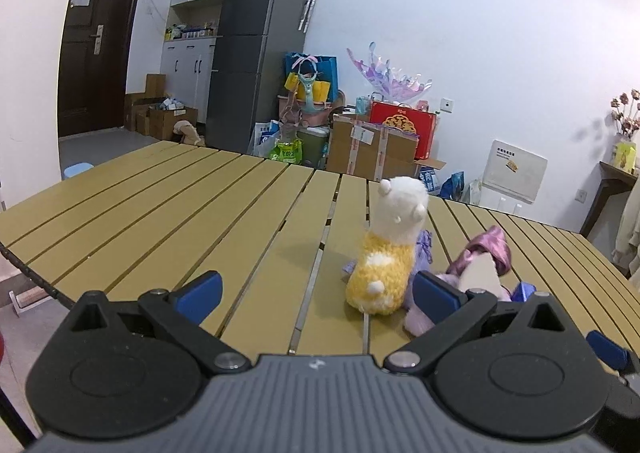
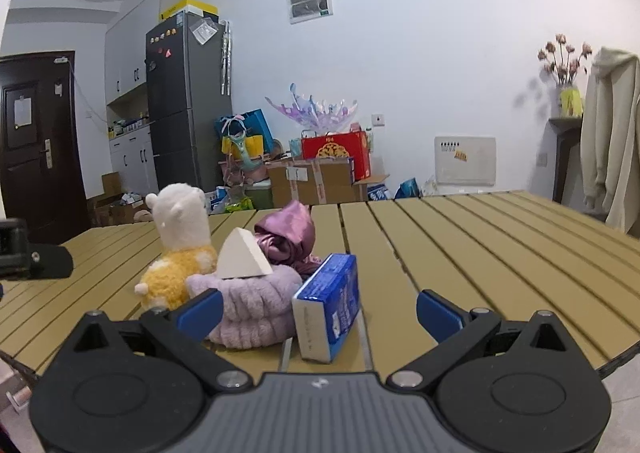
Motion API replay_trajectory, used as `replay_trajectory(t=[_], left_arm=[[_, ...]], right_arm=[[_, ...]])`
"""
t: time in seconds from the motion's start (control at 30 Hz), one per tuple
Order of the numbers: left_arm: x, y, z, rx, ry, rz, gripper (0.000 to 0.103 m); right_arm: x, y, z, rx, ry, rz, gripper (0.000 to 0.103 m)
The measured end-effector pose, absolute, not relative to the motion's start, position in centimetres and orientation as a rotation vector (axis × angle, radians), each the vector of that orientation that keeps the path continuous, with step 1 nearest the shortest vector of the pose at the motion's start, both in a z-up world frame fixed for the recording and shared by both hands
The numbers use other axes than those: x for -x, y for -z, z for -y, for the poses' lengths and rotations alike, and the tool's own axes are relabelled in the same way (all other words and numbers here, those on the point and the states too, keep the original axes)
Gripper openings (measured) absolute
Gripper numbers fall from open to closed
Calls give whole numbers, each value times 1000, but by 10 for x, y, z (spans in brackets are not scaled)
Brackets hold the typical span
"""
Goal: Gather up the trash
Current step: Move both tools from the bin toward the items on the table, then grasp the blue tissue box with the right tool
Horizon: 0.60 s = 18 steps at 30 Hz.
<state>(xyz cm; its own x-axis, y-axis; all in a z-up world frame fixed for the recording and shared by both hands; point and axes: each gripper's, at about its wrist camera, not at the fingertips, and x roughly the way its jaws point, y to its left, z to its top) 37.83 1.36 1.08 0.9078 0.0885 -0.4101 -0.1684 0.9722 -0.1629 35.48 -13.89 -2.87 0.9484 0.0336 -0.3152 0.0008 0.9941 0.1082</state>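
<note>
both grippers, left and right, gape empty; blue carton print unreadable.

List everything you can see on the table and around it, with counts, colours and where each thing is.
Table: one, yellow-tan slats, foreground.
Plush toy: one, white and yellow, left of the pile.
Fluffy cloth: one, pale purple, under the wedge.
Wedge: one, beige, on the fluffy cloth.
Satin cloth: one, mauve, behind the wedge.
Carton: one, blue and white, right of the pile.
Fridge: one, dark grey, back wall.
Door: one, dark brown, far left.
Red box: one, on cardboard boxes.
Left hand-held gripper: open, black with blue pads.
Right hand-held gripper: open, facing the carton.
</note>
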Motion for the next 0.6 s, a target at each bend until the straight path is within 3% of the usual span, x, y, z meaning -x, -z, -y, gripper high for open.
replay_trajectory(t=[0.4,0.6], left_arm=[[-389,0,-31,233,-145,-456,103],[-386,0,-36,229,-150,-463,103]], right_arm=[[-382,47,128,-51,39,-343,103],[-394,55,125,-43,111,-351,95]])
